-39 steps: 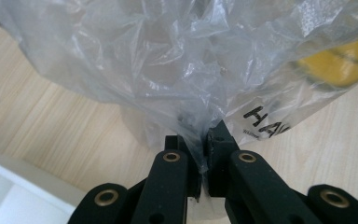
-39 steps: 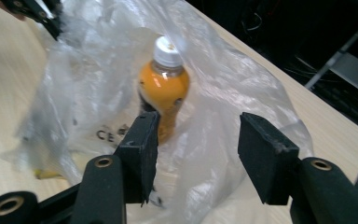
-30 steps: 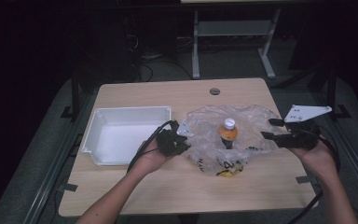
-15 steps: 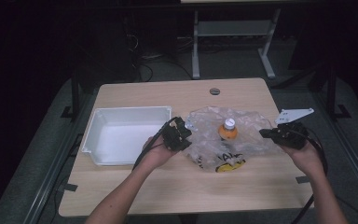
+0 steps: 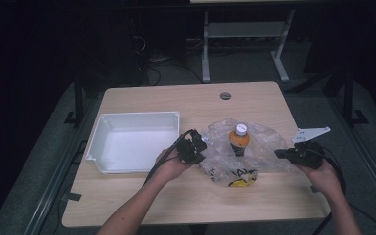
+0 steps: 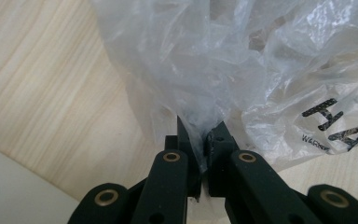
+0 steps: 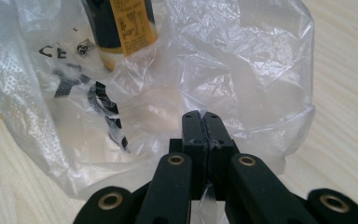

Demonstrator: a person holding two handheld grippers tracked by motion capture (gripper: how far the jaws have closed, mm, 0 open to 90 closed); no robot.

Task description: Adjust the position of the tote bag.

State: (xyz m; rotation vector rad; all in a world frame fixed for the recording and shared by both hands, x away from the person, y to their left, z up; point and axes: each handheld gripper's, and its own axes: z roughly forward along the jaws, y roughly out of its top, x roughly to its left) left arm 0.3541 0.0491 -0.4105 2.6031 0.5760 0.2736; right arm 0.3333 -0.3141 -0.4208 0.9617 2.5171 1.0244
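The left claw [image 6: 200, 135] is pinched tight on a fold of the crinkled, clear plastic bag [image 6: 242, 65], the film bunched between its two black jaws. The right claw [image 7: 200, 122] is likewise clamped, its jaws pressed together with a sliver of the same film caught between them at the bag's opposite edge. In the high view the left claw [image 5: 196, 149] grips the bag's left side and the right claw [image 5: 281, 153] its right side, each held in one hand, with the bag [image 5: 264, 147] spread between them on the pale wood-grain surface [image 5: 142, 200].

The bag is thin, glossy and heavily wrinkled, transparent with black printed lettering and a yellow-and-black mark near its front edge. Inside it stands one small orange bottle with a white cap [image 5: 239, 138], upright near the bag's middle; in the right claw's view its dark body and yellow label [image 7: 121, 25] show through the film.

There is one bag, one bottle and two claws. Left of the bag, just beside the left hand, sits one shallow white rectangular plastic tray [image 5: 103, 132], smooth-walled with rounded corners. The surface has a small round hole [image 5: 225, 95] near its far edge.
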